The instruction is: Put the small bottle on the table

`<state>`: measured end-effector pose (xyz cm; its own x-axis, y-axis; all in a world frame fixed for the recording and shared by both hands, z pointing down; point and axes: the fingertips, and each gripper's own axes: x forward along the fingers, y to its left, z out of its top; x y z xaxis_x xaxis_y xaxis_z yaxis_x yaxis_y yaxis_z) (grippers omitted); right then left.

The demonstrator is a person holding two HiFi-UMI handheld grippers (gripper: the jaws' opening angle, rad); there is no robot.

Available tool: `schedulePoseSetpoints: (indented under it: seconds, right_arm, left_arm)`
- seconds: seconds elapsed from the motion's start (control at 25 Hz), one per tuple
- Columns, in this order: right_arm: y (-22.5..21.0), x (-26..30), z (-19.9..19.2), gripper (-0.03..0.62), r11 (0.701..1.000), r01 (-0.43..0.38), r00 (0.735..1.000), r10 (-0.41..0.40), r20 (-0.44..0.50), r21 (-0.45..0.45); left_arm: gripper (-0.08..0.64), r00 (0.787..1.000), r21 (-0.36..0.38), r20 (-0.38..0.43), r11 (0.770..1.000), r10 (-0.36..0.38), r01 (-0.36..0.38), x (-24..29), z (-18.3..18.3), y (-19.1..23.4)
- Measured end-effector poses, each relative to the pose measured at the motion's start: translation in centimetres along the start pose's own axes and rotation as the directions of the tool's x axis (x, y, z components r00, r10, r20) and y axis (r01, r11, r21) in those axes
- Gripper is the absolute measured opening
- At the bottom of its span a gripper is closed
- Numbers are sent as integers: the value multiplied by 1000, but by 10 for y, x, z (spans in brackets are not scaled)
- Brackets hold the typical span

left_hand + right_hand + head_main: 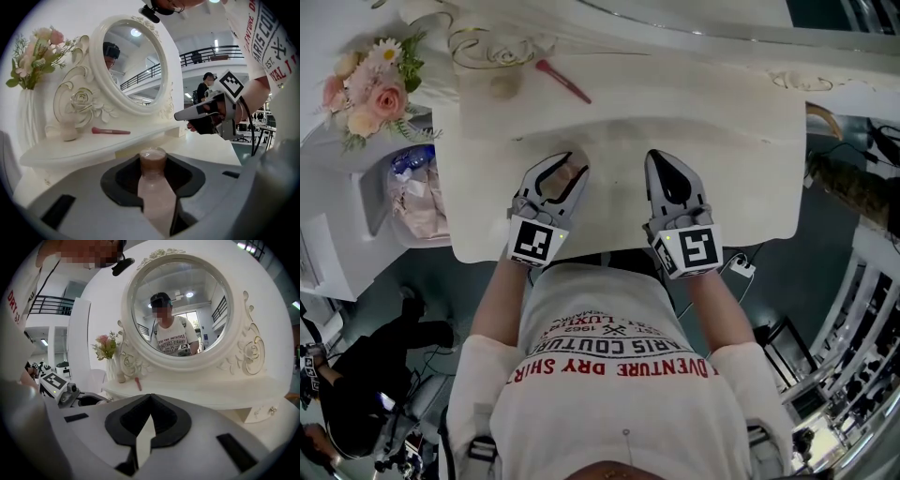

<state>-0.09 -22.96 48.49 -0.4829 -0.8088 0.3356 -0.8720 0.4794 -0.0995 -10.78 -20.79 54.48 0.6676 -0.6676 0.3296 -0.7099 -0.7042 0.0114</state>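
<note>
Plainly, the cream wooden tabletop (722,141) fronts an oval white-framed mirror (180,305). The left tool (570,164) clamps a small pale-pink bottle (152,183), its base hidden. The right tool (664,159) is closed, empty.

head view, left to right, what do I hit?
flowers → left hand-held gripper, shut on the small bottle → right hand-held gripper, shut and empty. The pink brush is left out: it lies farther back, over the same span as the left one.
</note>
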Motion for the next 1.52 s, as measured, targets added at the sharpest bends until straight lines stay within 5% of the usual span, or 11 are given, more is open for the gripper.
schedulePoseSetpoints:
  seconds: [0.28, 0.4, 0.64, 0.84, 1.0, 1.16, 1.52]
  right_arm:
    - [1, -11, 11, -2, 1000, 0, 1000, 0, 22, -12]
    - [5, -17, 14, -2, 1000, -2, 1000, 3, 25, -15]
    - [14, -31, 27, -2, 999, -10, 999, 12, 52, -41]
    - [21, -45, 43, -2, 998, -17, 996, 22, 90, -55]
    - [26, -56, 54, -2, 997, -34, 993, 41, 110, -64]
    - [33, -65, 69, -2, 994, -62, 989, 73, 131, -85]
    - [41, -77, 108, -2, 989, -69, 972, 96, 217, -127]
  left_arm:
    - [143, 1000, -47, -8, 999, -8, 8, 2, -1, -2]
    - [239, 1000, -126, 14, 992, -28, 30, 2, 6, -3]
    - [245, 999, -65, 37, 998, 25, -23, -13, 37, -1]
    - [240, 991, -95, 108, 993, 75, -65, -38, 76, 4]
    - [201, 987, -55, 118, 993, 108, -102, -53, 102, 5]
    - [41, 976, -48, 142, 986, 164, -159, -70, 126, 8]
    - [8, 957, 43, 207, 975, 205, -218, -104, 177, 10]
